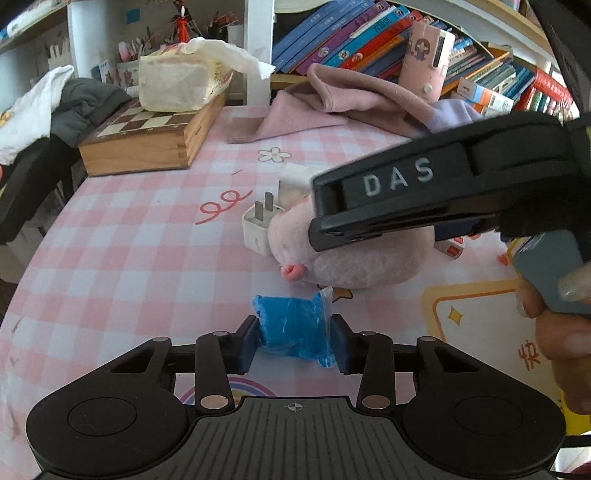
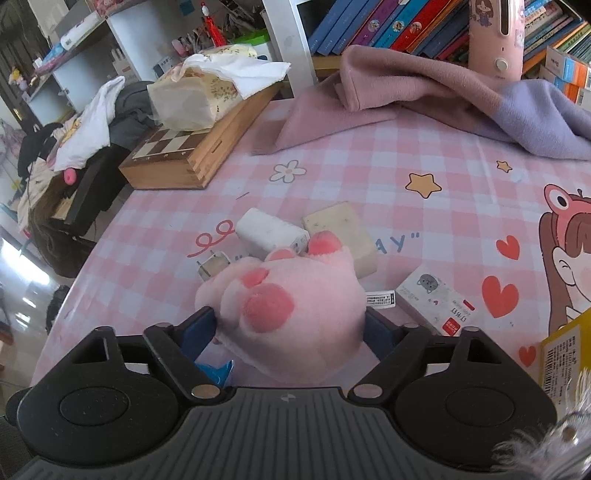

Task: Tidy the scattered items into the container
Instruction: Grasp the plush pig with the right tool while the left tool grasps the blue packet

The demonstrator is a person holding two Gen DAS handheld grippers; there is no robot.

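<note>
Blue pads of the left gripper (image 1: 294, 341) press against both sides of a crumpled blue packet (image 1: 293, 326), clamped between them just above the pink checked tablecloth (image 1: 129, 236). The right gripper (image 2: 290, 325) grasps a pink plush paw (image 2: 291, 306), its pads set against the toy's two flanks; in the left wrist view the same gripper (image 1: 321, 221) appears as a black bar marked DAS lying across the plush paw (image 1: 351, 254), with the hand (image 1: 557, 325) holding its handle at the right edge.

Just beyond the paw lies a white charger (image 2: 271, 232) beside a small white plug (image 2: 212, 266), its two prongs pointing up in the left wrist view (image 1: 258, 225). A pale yellowish block (image 2: 343, 236) touches the paw's far side. To the right of the paw lies a small white box (image 2: 436, 299) printed with a cat and a red label. A corner of the blue packet (image 2: 218, 371) shows under the right gripper's left finger.

Farther back a wooden chess box (image 2: 184, 155) carries a tissue pack (image 2: 199, 96). A pink and lilac blanket (image 2: 424, 92) is heaped before a row of books (image 2: 388, 22). A yellow box edge (image 2: 565, 354) shows at the right; whether it is the container cannot be told.
</note>
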